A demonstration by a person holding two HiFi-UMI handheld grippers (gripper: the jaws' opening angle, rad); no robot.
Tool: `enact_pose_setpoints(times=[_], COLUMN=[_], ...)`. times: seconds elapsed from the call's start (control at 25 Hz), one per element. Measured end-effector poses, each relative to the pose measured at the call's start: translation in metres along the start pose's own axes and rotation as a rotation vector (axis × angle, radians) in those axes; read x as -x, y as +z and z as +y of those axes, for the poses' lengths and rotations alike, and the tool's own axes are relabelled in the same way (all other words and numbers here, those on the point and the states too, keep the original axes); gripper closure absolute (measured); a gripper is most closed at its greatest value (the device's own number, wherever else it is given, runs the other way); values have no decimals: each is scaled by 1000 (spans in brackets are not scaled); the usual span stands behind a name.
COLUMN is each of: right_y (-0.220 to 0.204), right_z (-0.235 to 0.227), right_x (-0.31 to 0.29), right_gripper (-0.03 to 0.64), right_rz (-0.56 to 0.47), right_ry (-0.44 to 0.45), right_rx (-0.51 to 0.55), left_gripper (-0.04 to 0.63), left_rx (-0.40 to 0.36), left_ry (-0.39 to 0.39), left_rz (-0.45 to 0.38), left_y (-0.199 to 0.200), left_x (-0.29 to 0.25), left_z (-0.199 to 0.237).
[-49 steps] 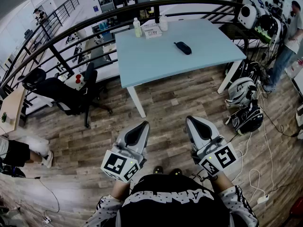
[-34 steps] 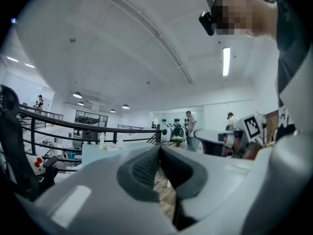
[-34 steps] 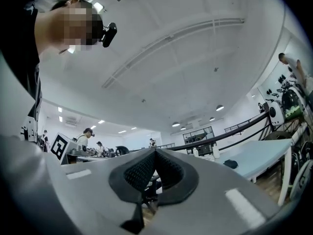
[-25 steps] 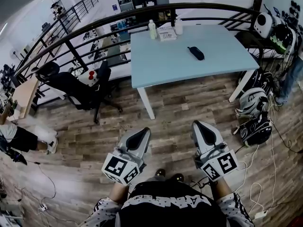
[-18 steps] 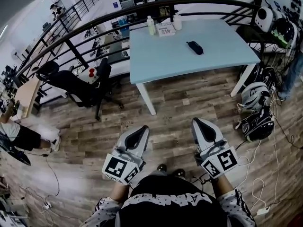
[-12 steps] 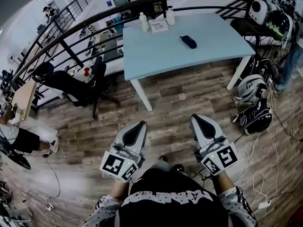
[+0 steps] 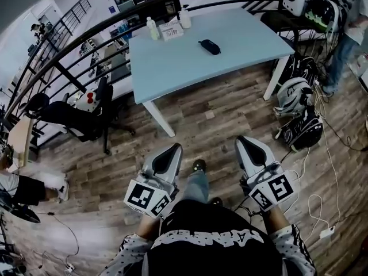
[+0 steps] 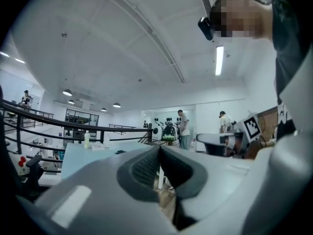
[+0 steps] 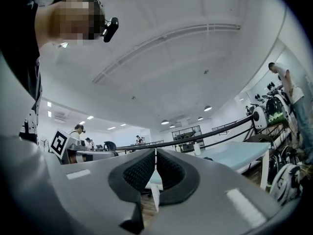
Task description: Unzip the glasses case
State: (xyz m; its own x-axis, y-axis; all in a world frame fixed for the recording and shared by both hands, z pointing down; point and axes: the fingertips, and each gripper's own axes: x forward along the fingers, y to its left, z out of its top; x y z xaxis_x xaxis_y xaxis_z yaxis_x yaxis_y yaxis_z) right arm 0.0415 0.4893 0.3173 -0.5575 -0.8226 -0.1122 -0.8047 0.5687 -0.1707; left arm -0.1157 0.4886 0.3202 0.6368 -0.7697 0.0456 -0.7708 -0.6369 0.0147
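head view: case far ahead on the table, both grippers closed and empty

head view puts the glasses case [image 7: 209,46] on the far half of the pale blue table [image 7: 184,76], well apart from both tools, with a stretch of wood floor [image 7: 201,122] between. its long axis runs slantwise, far-left to near-right. the left gripper [image 7: 173,149] and right gripper [image 7: 244,140] are held about level, side by side and toed slightly inward. the case sits roughly midway between their lines, so neither looks clearly nearer.

left gripper view shows the pads pressed together with nothing in them, and the case as a small dark shape left of the tips. right gripper view shows the same closed, empty jaws, with the case to the right of the tips.

two bottles [image 7: 152,27] and a small box [image 7: 171,30] stand near the table's far-left edge, away from the case. an office chair [image 7: 75,111] sits left of the table, bags [image 7: 296,111] and cables [image 7: 322,206] lie to the right, and a railing [image 7: 86,42] runs behind.

nothing on the tabletop lies between the near edge and the case. the floor gap and the reach over that edge are probably the only hurdles.
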Motion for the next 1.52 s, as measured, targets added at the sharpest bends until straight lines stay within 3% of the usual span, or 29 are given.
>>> enact_pose_setpoints(times=[0.24, 0.68, 1.16, 1.52], right_y=[11, 4, -5, 4], right_z=[-35, -88, -138, -159], right_x=[-20, -90, -193, -252], right_gripper=[598, 592, 589, 581], right_rz=[3, 35, 75, 86], right_ry=[-73, -142, -168, -215], right_rx=[40, 56, 57, 83], left_gripper=[595, 595, 595, 595], left_rx=[10, 56, 93, 117], left_ry=[-75, -123, -85, -128], left_rz=[-26, -14, 10, -4], left_y=[5, -9, -21, -13], left_x=[-50, -132, -185, -230], left_z=[18, 84, 181, 234])
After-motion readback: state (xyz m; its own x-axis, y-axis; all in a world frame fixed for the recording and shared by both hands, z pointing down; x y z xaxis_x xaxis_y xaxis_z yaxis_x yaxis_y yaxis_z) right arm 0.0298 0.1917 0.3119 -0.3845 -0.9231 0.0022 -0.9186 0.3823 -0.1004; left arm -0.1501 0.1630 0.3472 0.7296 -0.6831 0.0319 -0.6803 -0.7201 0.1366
